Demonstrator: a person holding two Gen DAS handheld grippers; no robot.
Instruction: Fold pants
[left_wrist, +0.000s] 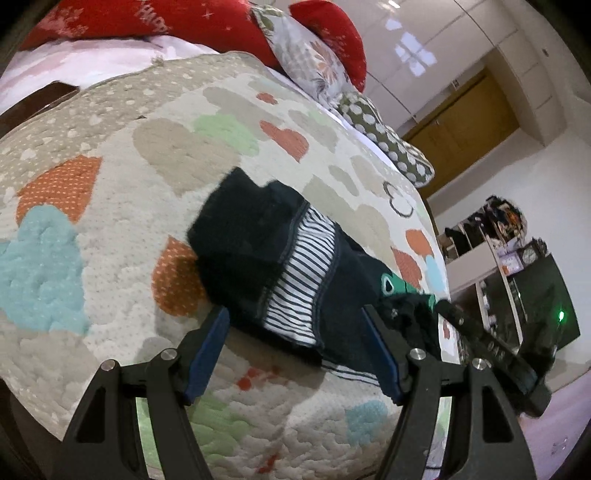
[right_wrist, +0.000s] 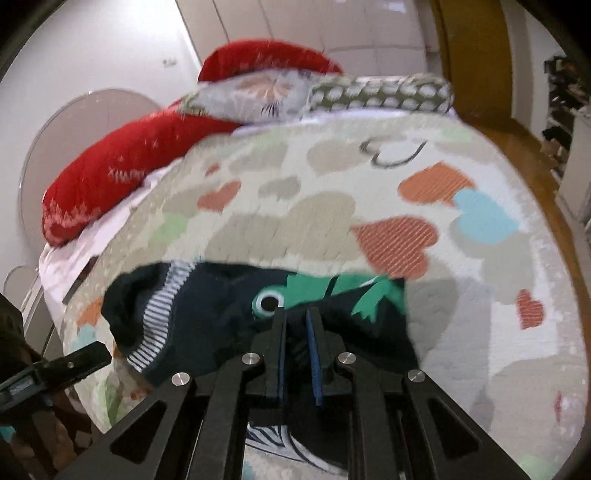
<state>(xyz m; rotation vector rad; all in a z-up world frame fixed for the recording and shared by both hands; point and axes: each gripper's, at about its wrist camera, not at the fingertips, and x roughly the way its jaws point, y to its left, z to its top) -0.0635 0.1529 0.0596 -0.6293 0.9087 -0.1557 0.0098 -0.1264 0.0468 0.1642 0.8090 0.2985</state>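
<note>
Dark pants (left_wrist: 258, 251) with a striped lining lie crumpled on a bed's heart-patterned quilt (left_wrist: 110, 206) — the right gripper (right_wrist: 296, 314) pinching the fabric beside a green frog print (right_wrist: 332, 288), the left gripper (left_wrist: 295, 317) spread wide above them.

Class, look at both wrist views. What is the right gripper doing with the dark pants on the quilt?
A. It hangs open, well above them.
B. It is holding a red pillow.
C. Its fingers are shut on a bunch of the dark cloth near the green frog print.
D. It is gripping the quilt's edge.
C: in the right wrist view the right gripper has its fingers pinched on the dark pants beside the green frog print.
</note>
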